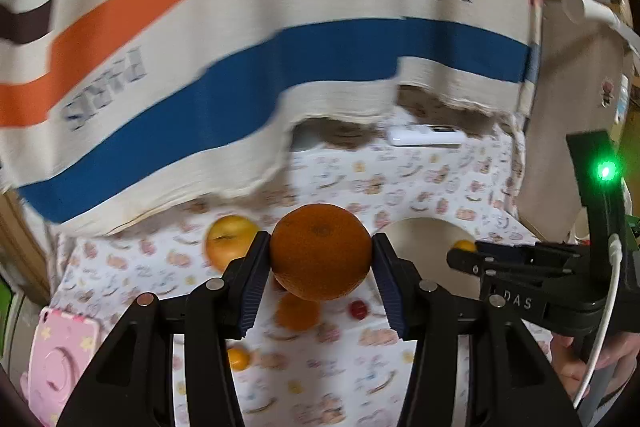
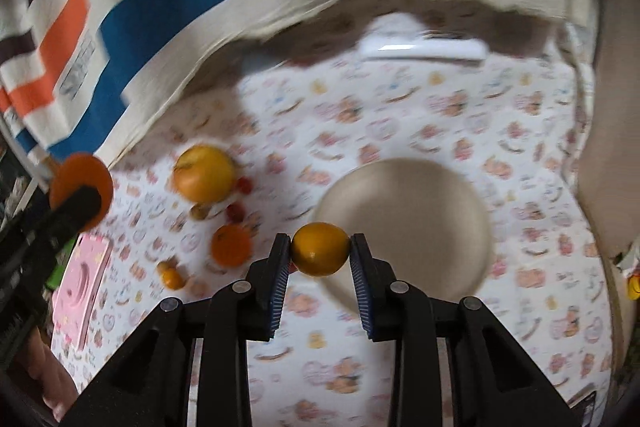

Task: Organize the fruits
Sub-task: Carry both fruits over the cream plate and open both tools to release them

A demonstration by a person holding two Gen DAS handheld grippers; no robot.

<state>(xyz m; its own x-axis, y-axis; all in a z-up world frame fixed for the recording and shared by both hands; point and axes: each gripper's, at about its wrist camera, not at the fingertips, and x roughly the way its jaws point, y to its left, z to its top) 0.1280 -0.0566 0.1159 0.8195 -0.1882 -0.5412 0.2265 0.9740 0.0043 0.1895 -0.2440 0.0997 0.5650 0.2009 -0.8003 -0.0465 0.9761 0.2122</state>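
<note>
**Both grippers gripping citrus above the printed cloth**

The left gripper (image 1: 320, 259) is clenching a large round dark-orange orange (image 1: 320, 251) between its blue ribbed pads (image 1: 252, 291), which are pressing on both sides of the fruit, and it is holding it clear of the white tablecloth printed with pink cartoon figures (image 1: 420, 187). The right gripper (image 2: 320, 251) is squeezing a small yellow-orange mandarin (image 2: 320, 249) in the same way, its pads touching the peel left and right, and the fruit is hanging over the near edge of a round beige plate (image 2: 420, 211).

Lying on the cloth to the left of the plate are a yellow-orange apple-like fruit (image 2: 204, 179), a smaller orange (image 2: 231, 245), a tiny orange fruit (image 2: 172, 277) and two small red fruits (image 2: 236, 211). A pink phone case with a ring (image 2: 82, 291) is resting at the cloth's left edge, and a white remote control (image 2: 424, 51) is lying at the far side.

Behind them a striped cream, orange, blue and brown fabric (image 1: 240, 47) is hanging, bearing the word "PARIS" twice, reading upside down. In the left wrist view the right gripper's black body is showing the letters "DAS" and a glowing green light (image 1: 606, 171); a hand (image 1: 580, 359) is gripping its handle.
</note>
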